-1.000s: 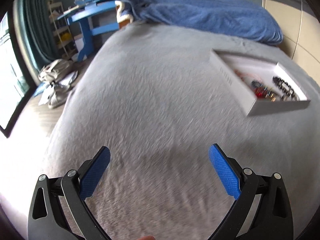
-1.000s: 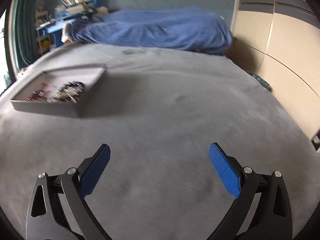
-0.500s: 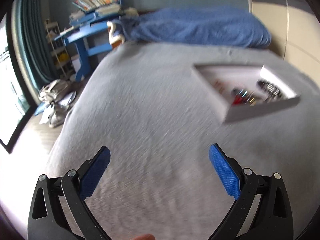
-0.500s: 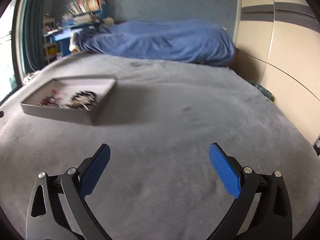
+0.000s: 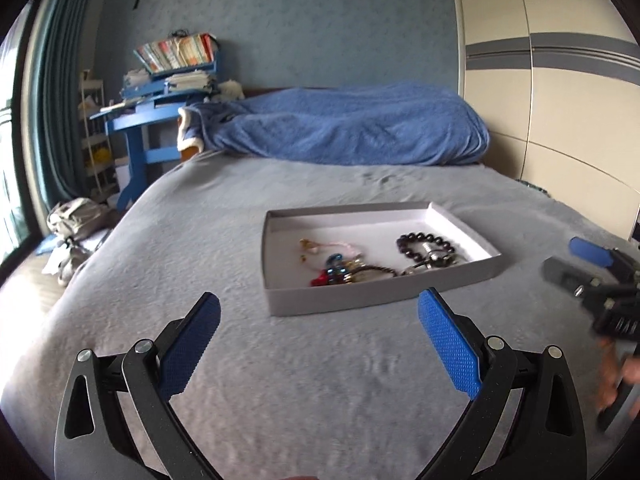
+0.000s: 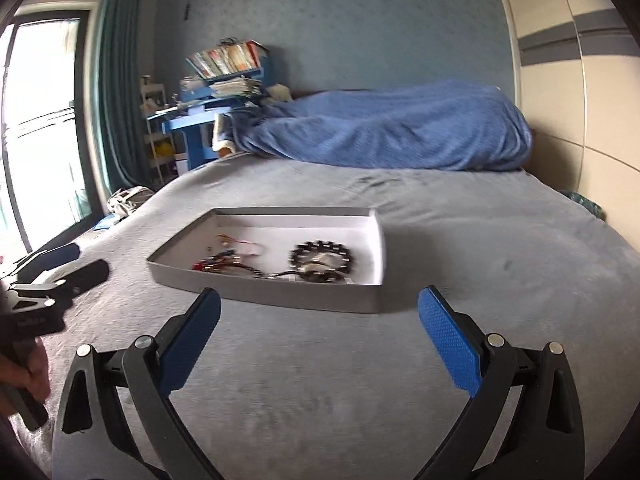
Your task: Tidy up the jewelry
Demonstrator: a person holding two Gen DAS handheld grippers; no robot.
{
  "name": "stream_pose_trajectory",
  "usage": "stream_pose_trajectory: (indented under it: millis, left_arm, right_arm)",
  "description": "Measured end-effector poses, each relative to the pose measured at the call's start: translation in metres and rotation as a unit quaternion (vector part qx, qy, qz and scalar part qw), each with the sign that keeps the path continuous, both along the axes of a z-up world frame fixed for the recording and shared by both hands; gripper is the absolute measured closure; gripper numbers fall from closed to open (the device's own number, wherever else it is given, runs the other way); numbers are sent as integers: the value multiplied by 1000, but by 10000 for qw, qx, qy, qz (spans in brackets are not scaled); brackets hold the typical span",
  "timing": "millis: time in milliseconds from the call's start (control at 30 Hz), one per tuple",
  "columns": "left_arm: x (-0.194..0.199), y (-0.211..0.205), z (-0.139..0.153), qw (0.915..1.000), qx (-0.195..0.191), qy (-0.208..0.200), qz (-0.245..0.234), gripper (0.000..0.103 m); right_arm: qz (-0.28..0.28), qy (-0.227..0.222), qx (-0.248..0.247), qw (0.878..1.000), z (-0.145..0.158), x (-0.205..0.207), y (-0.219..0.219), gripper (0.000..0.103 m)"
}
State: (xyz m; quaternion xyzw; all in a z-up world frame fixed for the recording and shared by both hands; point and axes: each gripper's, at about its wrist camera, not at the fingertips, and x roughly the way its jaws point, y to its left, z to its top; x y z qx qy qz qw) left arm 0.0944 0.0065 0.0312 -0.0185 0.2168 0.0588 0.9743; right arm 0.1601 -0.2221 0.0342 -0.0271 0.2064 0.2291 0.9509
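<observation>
Both grippers are held low over the grey bedspread (image 5: 224,240), just short of the shallow grey tray (image 5: 360,300), and nothing is gripped by either. The left gripper (image 5: 320,344) is spread wide with its jaws well apart, and the same goes for the right gripper (image 6: 320,340).

All the jewelry in view is already lying inside the tray: a dark beaded bracelet (image 5: 426,245) toward the tray's right side, a pink cord piece (image 5: 336,247) toward its left, and a tangled clump with red and blue bits (image 5: 340,274) against the tray's near wall (hard to make out what's what in there).

So the scene could be read two ways: pieces gathered in and waiting to be sorted out, or the gathering finished. No jewelry can be seen outside the tray, so a next move can't really be settled from this.
</observation>
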Motion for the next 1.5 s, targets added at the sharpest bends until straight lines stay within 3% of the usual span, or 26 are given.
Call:
stream_pose_trajectory:
  millis: [333, 600, 1500]
  left_arm:
    - [-7, -2, -15, 9998, -15, -166, 80, 5]
    - [-7, -15, -16, 9995, 258, -142, -129, 5]
    - [-9, -21, -18, 9993, 325, -102, -169, 5]
  right_arm:
    - [-29, 175, -169, 9997, -19, -5, 10, 5]
    - [116, -118, -511, 9986, -20, -15, 25, 5]
    - [104, -164, -471, 9987, -21, -15, 22, 5]
